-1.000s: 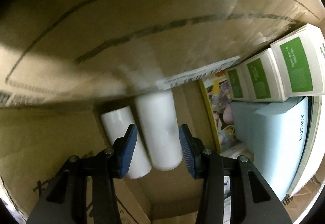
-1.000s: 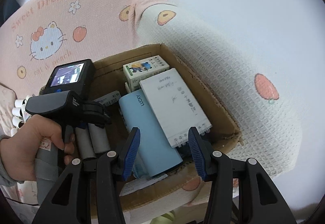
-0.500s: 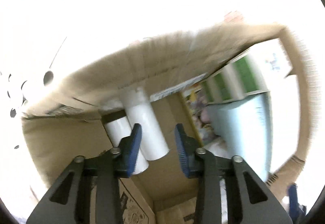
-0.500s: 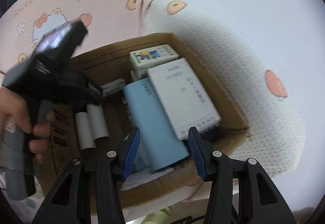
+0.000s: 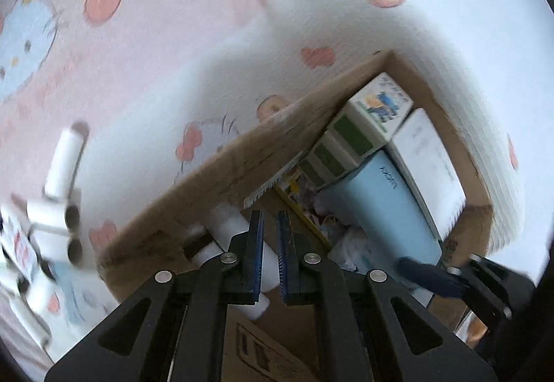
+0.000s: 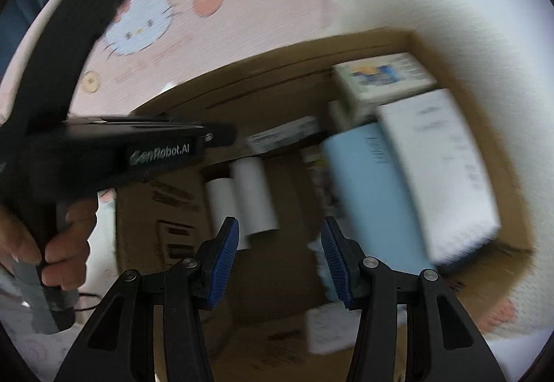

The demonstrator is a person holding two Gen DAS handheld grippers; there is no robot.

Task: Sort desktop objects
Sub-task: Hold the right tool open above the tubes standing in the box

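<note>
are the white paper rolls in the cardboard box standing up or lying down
Lying down: both white paper rolls rest side by side on the brown cardboard box floor.

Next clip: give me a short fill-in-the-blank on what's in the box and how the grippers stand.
1. The two white paper rolls lie inside the ____ box.
2. The left gripper is ____, with nothing between its pads.
3. The right gripper is ____ and empty.
4. The box printed LUCKY is light ____.

Missing: cardboard; shut; open; blue

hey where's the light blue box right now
The light blue box lies inside the cardboard box, on its right half in both wrist views, between the white flat box and the two white rolls.
</note>
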